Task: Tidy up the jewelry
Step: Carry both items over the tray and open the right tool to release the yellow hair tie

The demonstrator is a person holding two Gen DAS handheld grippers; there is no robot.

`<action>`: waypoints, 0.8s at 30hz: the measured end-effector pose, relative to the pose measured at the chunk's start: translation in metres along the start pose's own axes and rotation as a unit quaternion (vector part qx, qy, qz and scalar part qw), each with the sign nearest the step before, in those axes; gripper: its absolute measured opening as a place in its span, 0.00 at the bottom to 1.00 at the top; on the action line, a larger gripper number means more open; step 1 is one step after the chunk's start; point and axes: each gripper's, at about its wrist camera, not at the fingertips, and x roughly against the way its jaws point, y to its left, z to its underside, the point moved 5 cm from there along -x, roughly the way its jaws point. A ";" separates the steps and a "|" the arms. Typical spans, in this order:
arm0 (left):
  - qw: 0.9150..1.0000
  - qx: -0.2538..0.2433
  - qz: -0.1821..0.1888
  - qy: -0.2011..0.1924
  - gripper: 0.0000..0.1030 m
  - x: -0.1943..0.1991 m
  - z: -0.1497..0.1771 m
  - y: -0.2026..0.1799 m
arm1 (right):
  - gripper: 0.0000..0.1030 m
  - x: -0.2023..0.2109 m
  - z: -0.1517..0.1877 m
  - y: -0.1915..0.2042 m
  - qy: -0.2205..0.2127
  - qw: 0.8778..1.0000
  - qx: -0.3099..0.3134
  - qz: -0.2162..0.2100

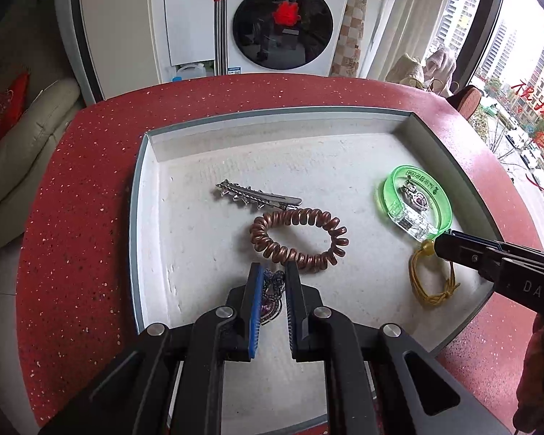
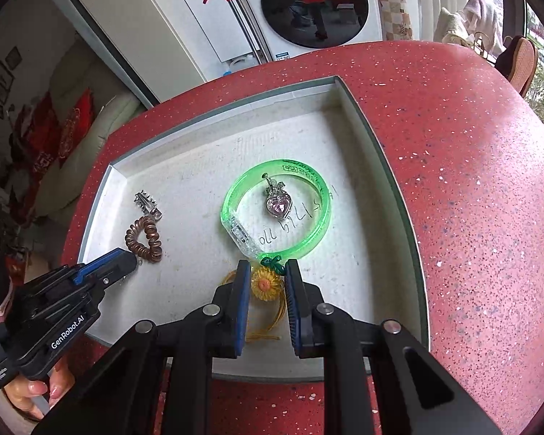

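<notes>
We have five pieces in the shallow white tray; our left tool grips a dark pendant, our right tool a yellow sunflower cord charm, both unplaced.

A red counter flecked with pale specks is seen. A shallow white tray with a grey rim is set directly on it. On the tray floor are laid a silver hair clip, a coiled copper hair tie and a green bangle.
</notes>
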 end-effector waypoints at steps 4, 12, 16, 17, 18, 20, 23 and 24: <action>1.000 0.002 -0.022 -0.016 0.30 -0.003 -0.004 0.000 | 0.20 -0.001 -0.007 -0.004 -0.015 1.000 -0.001 0.018; 0.997 -0.017 -0.056 -0.041 0.30 -0.005 -0.008 -0.005 | 0.21 -0.002 -0.005 -0.002 -0.026 0.998 0.030 0.051; 0.997 -0.025 -0.065 -0.045 0.30 -0.002 -0.006 -0.007 | 0.46 0.000 -0.007 0.002 -0.026 0.998 0.030 0.043; 0.997 -0.025 -0.065 -0.045 0.30 -0.002 -0.005 -0.007 | 0.51 0.001 -0.007 0.003 -0.029 0.998 0.029 0.040; 0.997 -0.026 -0.064 -0.045 0.30 -0.001 -0.005 -0.008 | 0.54 0.004 -0.008 0.005 -0.033 0.998 0.029 0.040; 0.996 -0.027 -0.069 -0.047 0.30 0.001 -0.005 -0.007 | 0.55 0.008 -0.008 0.008 -0.038 0.998 0.031 0.036; 0.996 -0.022 -0.071 -0.051 0.30 0.004 -0.006 -0.006 | 0.57 0.017 -0.007 0.013 -0.047 0.998 0.032 0.028; 0.996 -0.021 -0.071 -0.052 0.30 0.005 -0.007 -0.006 | 0.58 0.019 -0.007 0.016 -0.050 0.998 0.032 0.026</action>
